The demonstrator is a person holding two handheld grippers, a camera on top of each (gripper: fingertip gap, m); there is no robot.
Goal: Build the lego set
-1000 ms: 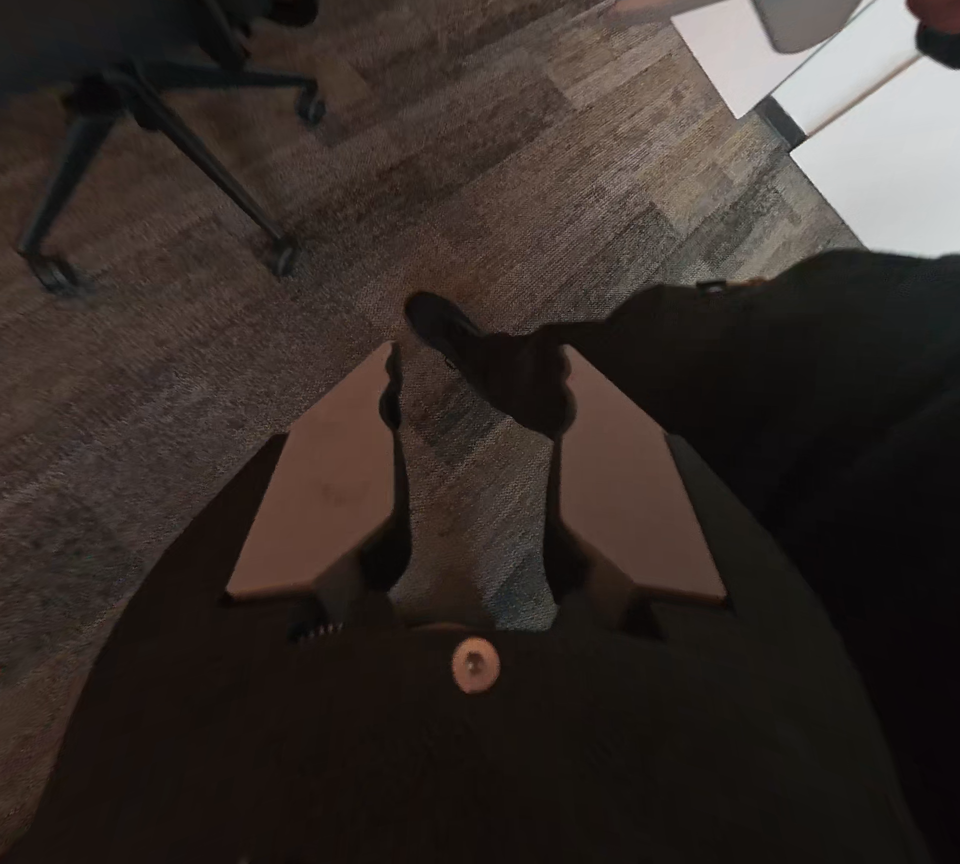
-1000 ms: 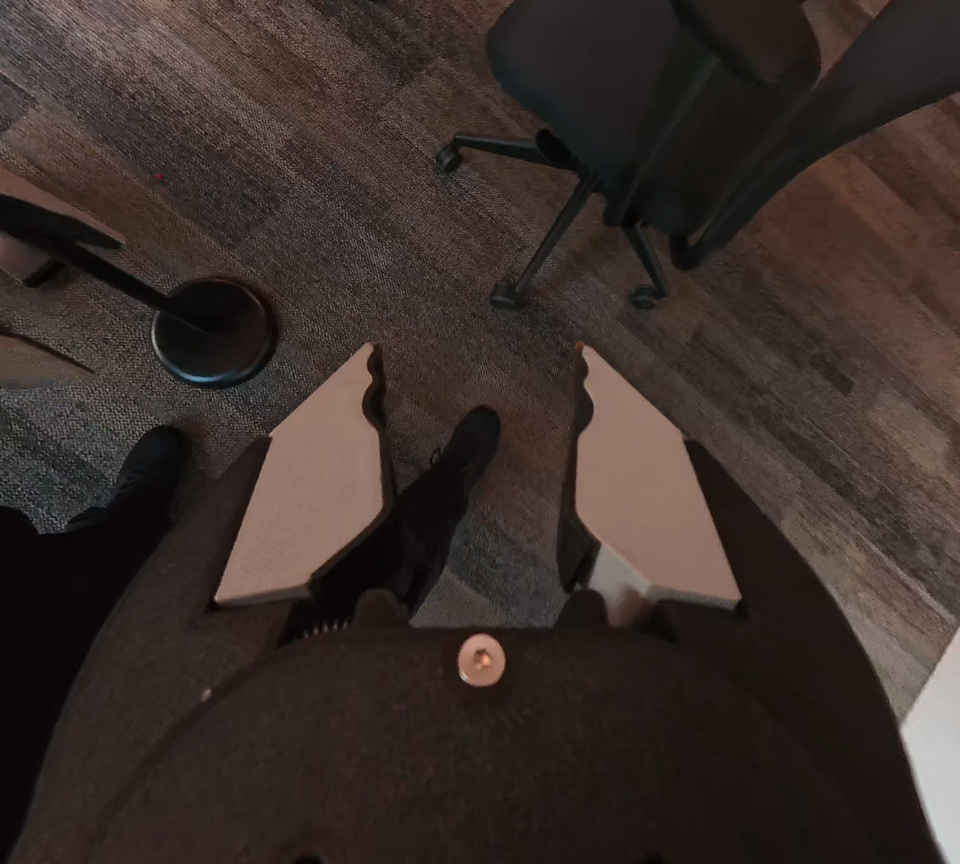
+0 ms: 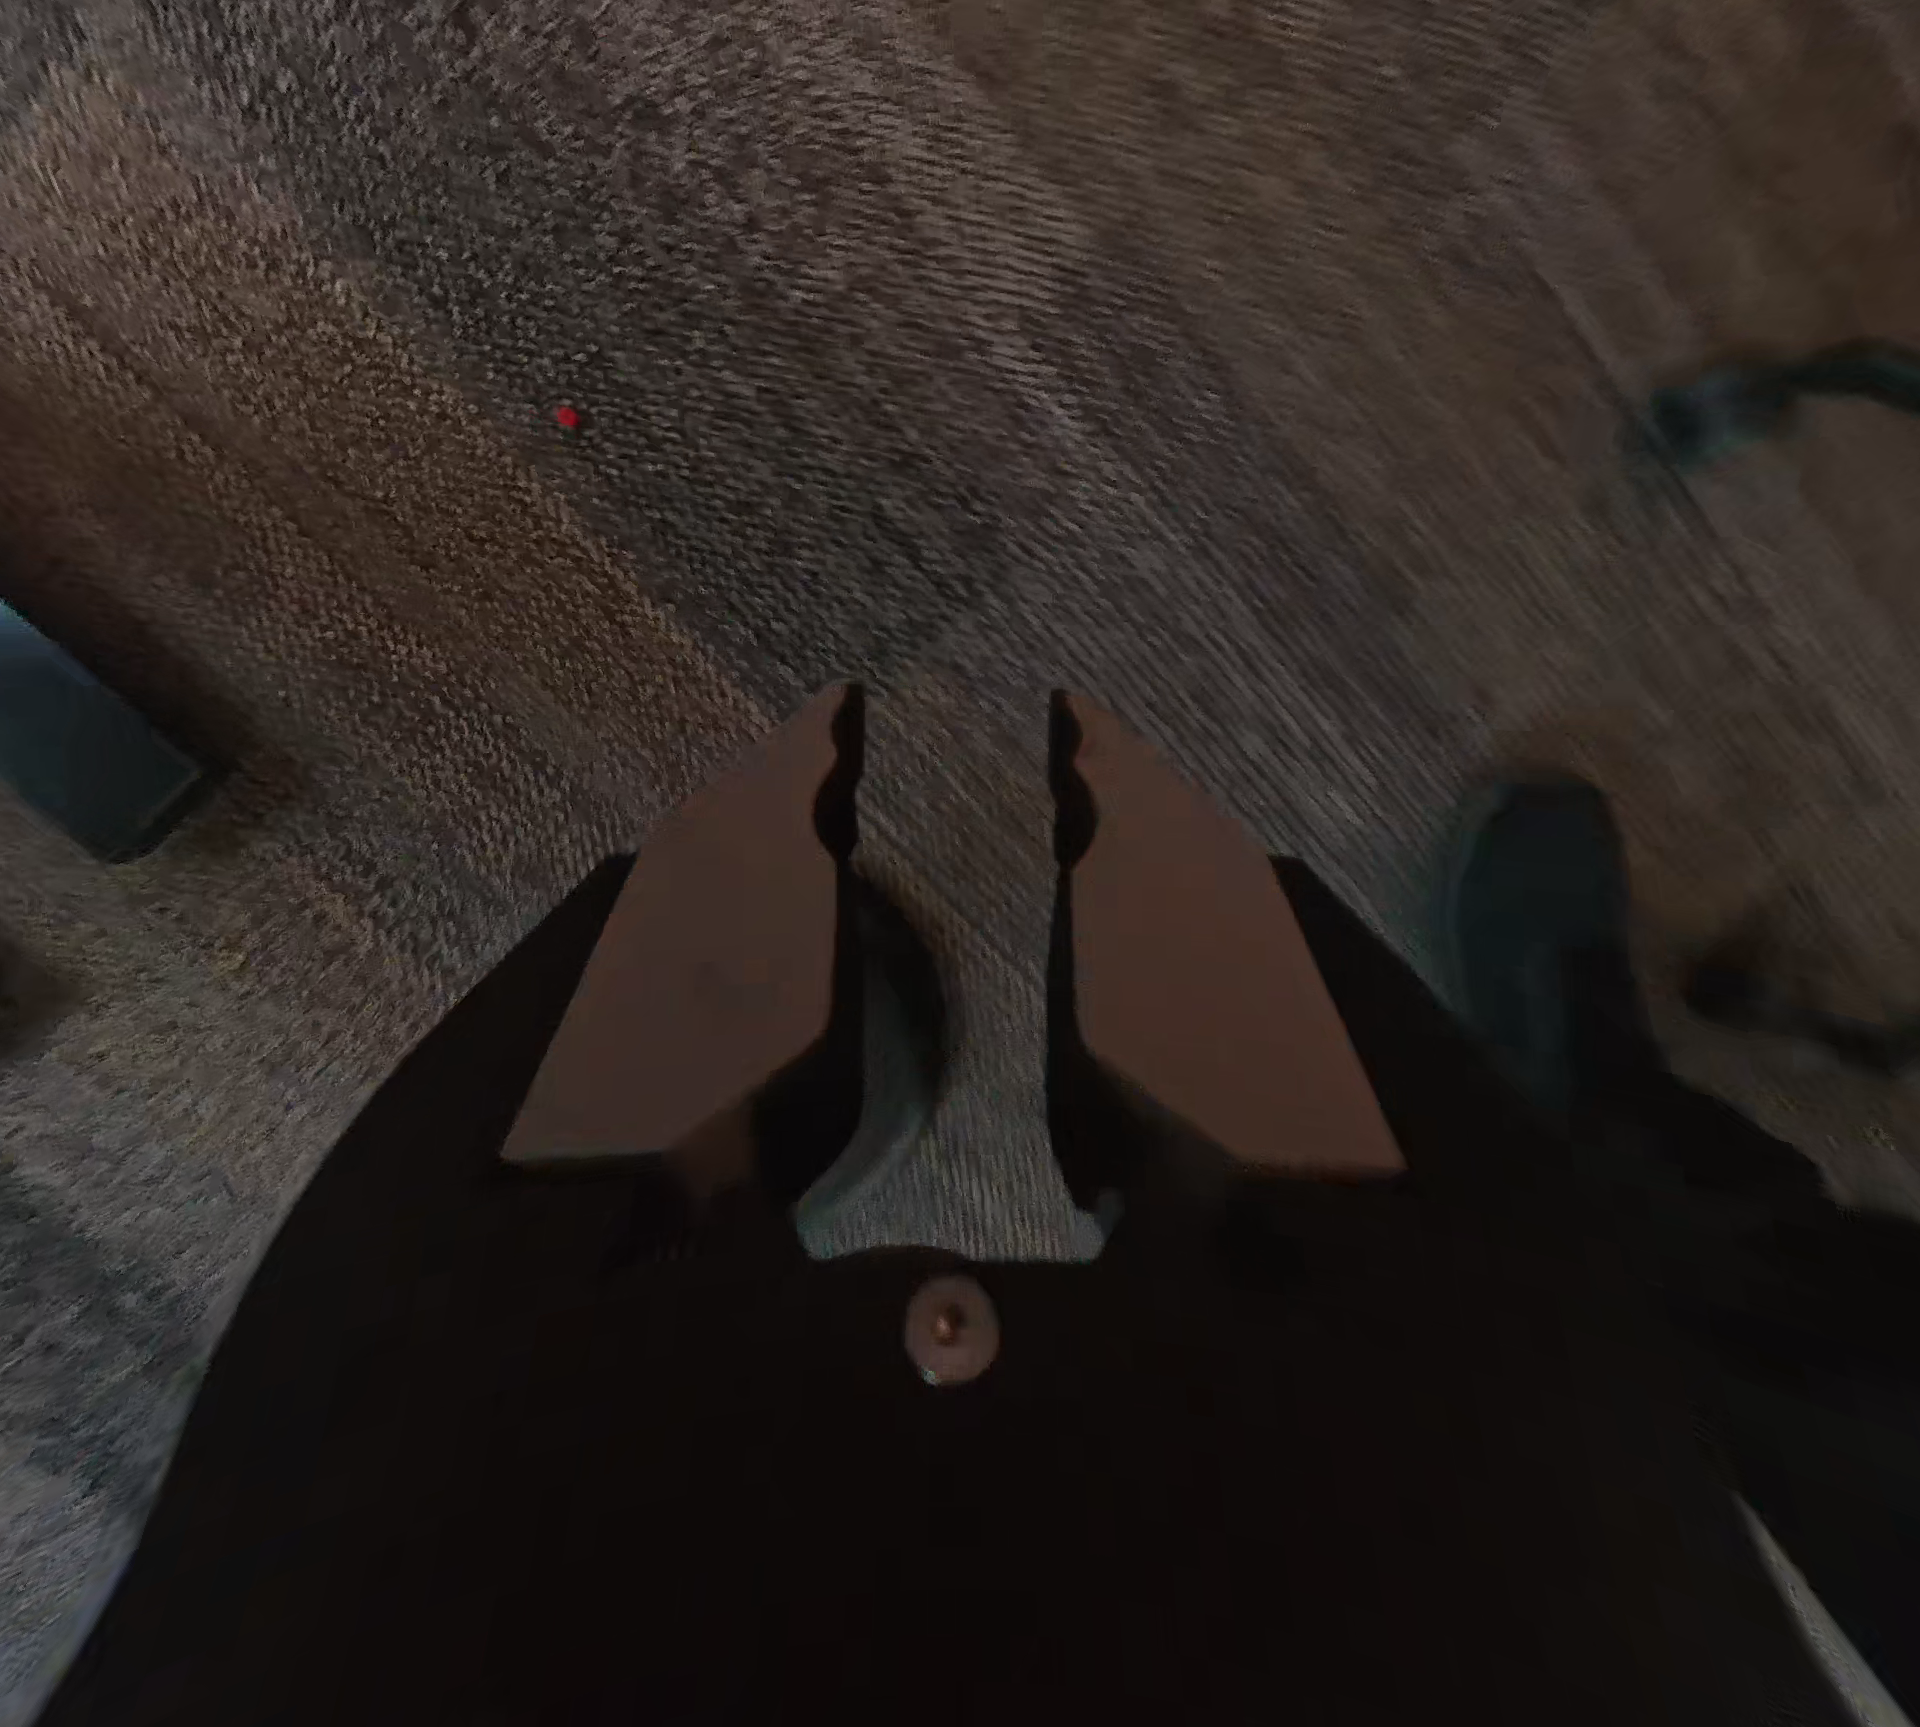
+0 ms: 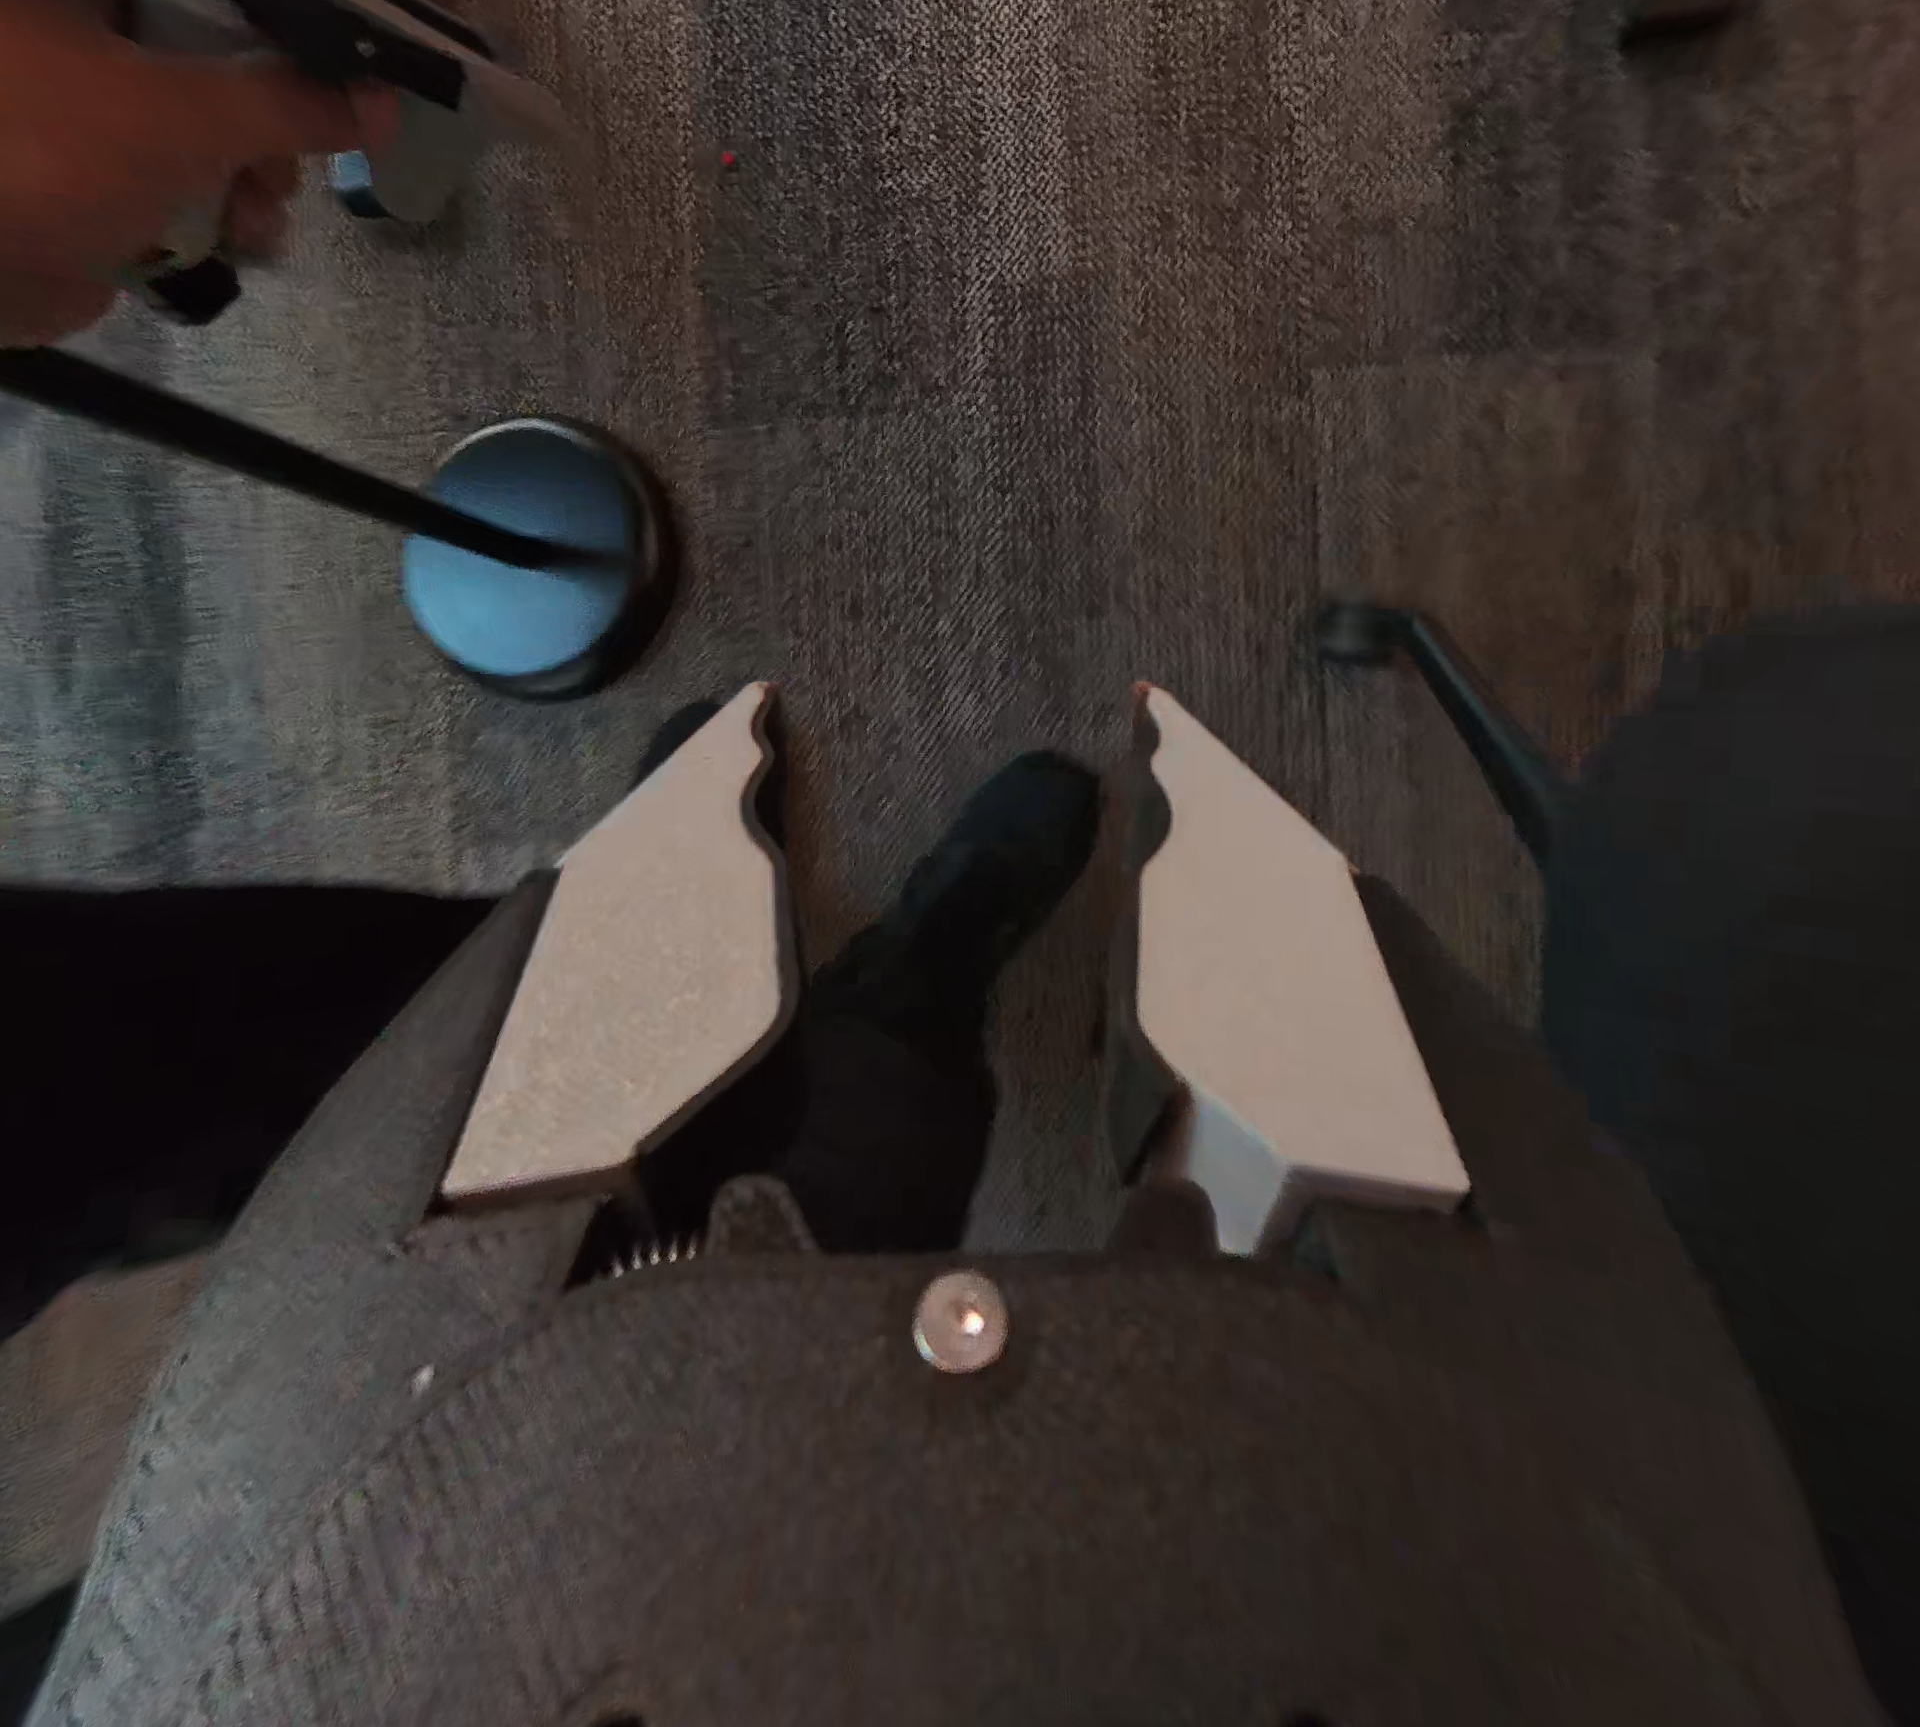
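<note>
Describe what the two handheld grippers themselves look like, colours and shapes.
Both share one design. The right gripper has a dark, textured rounded body, a silver screw at its centre, a small coiled spring, and two pale angular fingers tapering to notched tips. The left gripper looks the same but sits in shadow, so its fingers appear brownish. No cables show.

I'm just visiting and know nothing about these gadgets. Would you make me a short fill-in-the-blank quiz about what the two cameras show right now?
1. Both cameras look down at a floor covered in ____.
2. The right gripper is open and holds ____.
3. A tiny dot on the floor is coloured ____.
4. A dark pole ends in a base shaped like a ____.

Missing words: carpet; nothing; red; disc
</note>
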